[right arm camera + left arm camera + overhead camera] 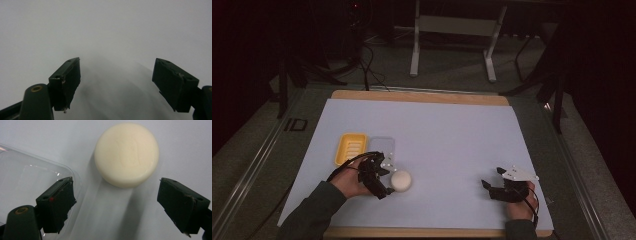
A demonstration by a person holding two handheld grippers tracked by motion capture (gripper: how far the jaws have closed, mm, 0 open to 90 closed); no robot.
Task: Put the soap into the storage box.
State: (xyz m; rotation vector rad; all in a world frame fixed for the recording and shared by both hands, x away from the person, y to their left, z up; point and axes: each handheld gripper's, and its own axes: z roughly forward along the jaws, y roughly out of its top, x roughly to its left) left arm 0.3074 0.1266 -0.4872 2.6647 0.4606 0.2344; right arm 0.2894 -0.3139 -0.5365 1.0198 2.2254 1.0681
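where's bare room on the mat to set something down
The whole far half of the pale mat is free, and so is the wide stretch between the round cream soap bar and the right tongs. The near-left is crowded: yellow ridged soap dish, clear plastic lid, soap and open left tongs.

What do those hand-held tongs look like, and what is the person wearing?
Both the left tongs and the right tongs are black, with two blocky, flat-faced jaws. The right carries a pale grey three-cornered plate, and black cables trail from each. The sleeves are dark greenish.
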